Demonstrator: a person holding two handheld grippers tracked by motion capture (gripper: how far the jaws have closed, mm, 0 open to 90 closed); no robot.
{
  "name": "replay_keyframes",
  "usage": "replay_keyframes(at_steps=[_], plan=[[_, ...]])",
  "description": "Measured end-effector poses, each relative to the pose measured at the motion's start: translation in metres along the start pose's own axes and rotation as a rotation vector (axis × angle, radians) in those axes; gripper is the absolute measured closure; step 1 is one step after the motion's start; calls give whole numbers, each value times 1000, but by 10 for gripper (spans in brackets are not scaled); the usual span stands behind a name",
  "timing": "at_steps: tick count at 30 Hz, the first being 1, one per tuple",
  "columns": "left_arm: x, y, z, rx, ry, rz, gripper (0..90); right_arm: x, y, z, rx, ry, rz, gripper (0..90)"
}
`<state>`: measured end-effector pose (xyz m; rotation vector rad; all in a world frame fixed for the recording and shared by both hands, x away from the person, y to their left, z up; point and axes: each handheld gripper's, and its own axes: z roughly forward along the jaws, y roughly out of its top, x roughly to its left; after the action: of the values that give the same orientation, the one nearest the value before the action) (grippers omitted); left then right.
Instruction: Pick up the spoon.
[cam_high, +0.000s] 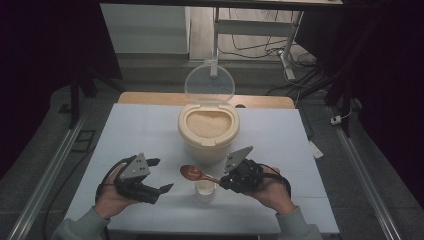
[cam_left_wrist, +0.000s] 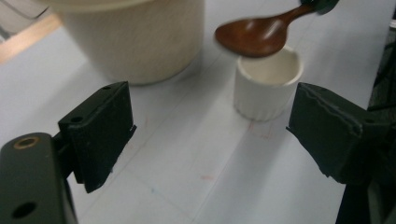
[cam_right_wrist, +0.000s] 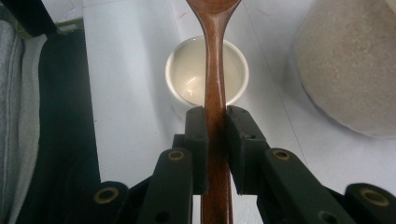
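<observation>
Your right gripper (cam_right_wrist: 215, 116) fingers are clamped on the spoon (cam_right_wrist: 215, 84) handle, bowl over the cup (cam_right_wrist: 187, 77). Left gripper (cam_left_wrist: 210, 135) fingers wide apart, holding nothing, above the desk (cam_left_wrist: 201, 158).

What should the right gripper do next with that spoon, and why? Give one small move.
Probably carry the wooden spoon forward to the open rice container and dip its bowl in. The right gripper is shut on the handle, the spoon's bowl looks empty, the small white cup beneath it holds no rice, and the lid stands open.
</observation>
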<state>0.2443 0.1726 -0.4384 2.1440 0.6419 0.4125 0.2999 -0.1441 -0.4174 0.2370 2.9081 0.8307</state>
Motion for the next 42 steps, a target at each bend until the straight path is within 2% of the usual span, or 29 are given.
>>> replay_keyframes(at_steps=[7, 12, 16, 27, 37, 42], plan=[[-11, 38, 11, 44, -53, 126, 168, 2, 3, 1, 4, 2, -17, 787], [-16, 57, 23, 82, -89, 184, 181, 4, 4, 4, 8, 9, -25, 787], [-19, 65, 33, 101, -114, 213, 198, 5, 5, 4, 10, 5, -31, 787], [-21, 76, 51, 165, -164, 260, 275, 6, 6, 5, 0, 10, -36, 787], [-24, 86, 71, 267, -240, 318, 370, 8, 8, 6, 1, 13, -57, 787], [-25, 88, 80, 305, -265, 345, 422, 8, 8, 7, 3, 11, -65, 787]])
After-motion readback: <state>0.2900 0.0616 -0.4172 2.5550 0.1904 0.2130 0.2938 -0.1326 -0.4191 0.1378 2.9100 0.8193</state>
